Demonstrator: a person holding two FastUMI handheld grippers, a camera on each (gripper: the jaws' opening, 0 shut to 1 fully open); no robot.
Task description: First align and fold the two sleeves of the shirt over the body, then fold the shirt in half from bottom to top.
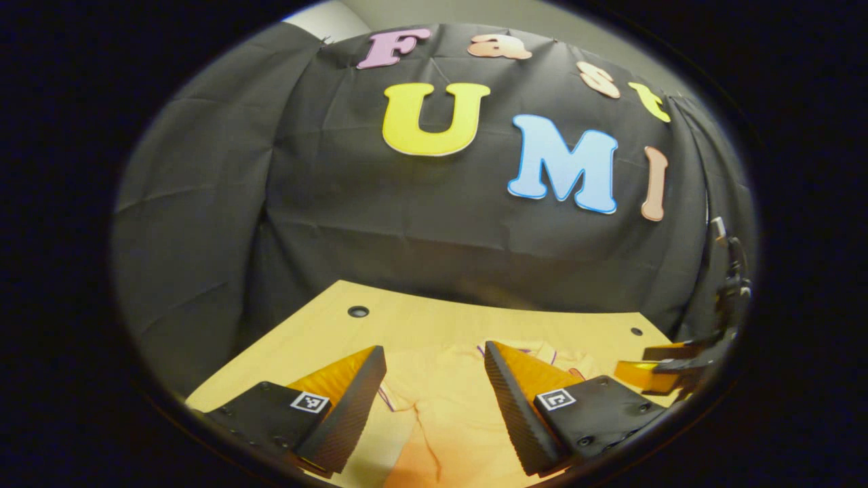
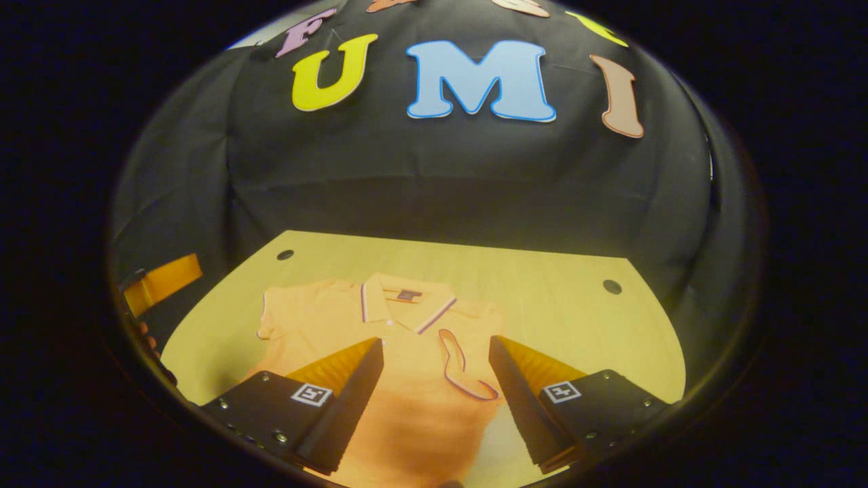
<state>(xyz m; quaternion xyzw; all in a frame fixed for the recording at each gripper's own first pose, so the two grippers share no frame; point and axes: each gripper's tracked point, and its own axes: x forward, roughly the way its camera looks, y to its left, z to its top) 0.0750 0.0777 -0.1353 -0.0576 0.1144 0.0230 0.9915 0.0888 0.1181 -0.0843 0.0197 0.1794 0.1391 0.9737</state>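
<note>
An orange polo shirt [image 2: 413, 407] lies flat on the wooden table [image 2: 542, 291], collar [image 2: 400, 298] toward the far wall. One sleeve [image 2: 468, 369] with a dark trim is folded over the body; the other sleeve [image 2: 281, 315] lies spread out to the side. My right gripper [image 2: 435, 342] hovers open above the shirt's chest, nothing between its fingers. In the left gripper view, my left gripper [image 1: 434, 349] is open over the shirt [image 1: 441, 407], close to the spread sleeve's trimmed hem [image 1: 386, 396]. The right gripper [image 1: 661, 366] shows at the far right, the left gripper [image 2: 163, 281] at the far left.
The table has small round holes near its far corners [image 2: 285, 255] [image 2: 612, 286] [image 1: 358, 311]. Black cloth hangs behind and beside the table [image 2: 441, 183]. Bare wood stretches to the right of the shirt [image 2: 597, 339].
</note>
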